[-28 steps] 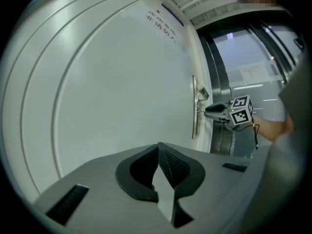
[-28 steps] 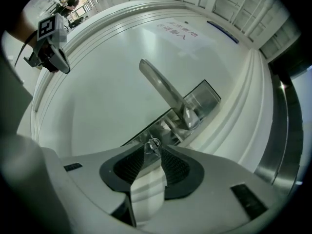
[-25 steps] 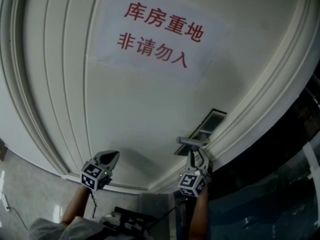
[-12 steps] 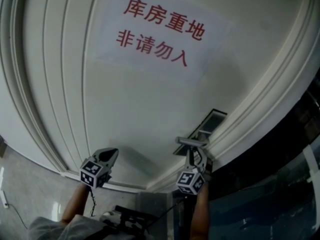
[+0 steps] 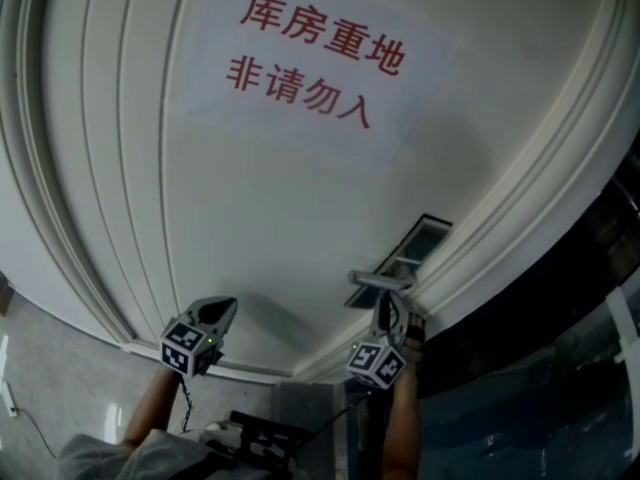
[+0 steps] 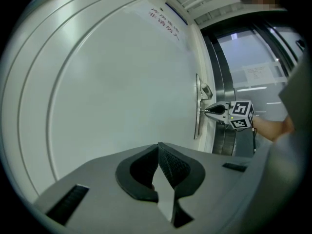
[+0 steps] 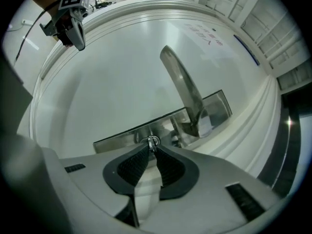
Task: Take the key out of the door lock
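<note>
A small metal key with a ring sticks out of the steel lock plate below the lever handle. My right gripper points level at the door; its jaws have just been closing and its ribbed pads now pinch the key's head. In the head view, the right gripper sits just under the handle. My left gripper hovers to the left, near the door panel, with its jaws shut on nothing.
The white door has curved mouldings and carries a paper sign with red characters. Dark glass and a metal frame run along the right of the door. A person's forearms reach up from below.
The right gripper has rolled a little at the lock, and its marker cube has turned. The left gripper has stayed where it was.
</note>
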Available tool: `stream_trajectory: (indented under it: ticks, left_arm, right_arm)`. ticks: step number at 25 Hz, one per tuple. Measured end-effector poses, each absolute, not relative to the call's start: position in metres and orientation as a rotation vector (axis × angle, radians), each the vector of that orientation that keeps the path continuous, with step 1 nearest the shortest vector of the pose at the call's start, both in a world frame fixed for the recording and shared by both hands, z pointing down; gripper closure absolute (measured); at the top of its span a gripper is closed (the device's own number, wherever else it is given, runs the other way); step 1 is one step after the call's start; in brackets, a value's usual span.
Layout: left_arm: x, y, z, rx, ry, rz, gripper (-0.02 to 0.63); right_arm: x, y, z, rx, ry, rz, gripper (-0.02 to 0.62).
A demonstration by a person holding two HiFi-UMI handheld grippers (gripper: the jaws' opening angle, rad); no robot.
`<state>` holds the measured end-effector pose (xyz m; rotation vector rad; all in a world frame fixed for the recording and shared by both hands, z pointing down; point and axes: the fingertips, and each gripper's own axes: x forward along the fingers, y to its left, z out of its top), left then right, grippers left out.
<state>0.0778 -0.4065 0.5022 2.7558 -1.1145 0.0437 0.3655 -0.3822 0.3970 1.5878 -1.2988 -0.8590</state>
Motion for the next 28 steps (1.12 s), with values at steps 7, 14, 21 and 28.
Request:
stream_trajectory:
  ticks: [7,14,21,28]
  left_arm:
    - [0.075,-0.405,0.501,2.752,-1.124,0.034,0.601]
    - [0.073,-0.401,0.501,2.749,-1.128,0.034,0.601]
    - [0.068,-0.399,0.503,2.742,-1.138,0.030,0.601]
    - [0.064,-0.397,0.504,2.730,-1.147,0.020,0.601]
  right_arm:
    - [0.363,-0.380,0.395,1.576,-1.272,-0.886,0.538]
    - [0.363,-0.378,0.396,1.544,-1.205,-0.931,0.560]
    - [0.363,-0.378,0.398,1.511,-1.150,-0.958,0.571]
    - [0.362,-0.378,0.396,1.467,-1.111,-0.962,0.574]
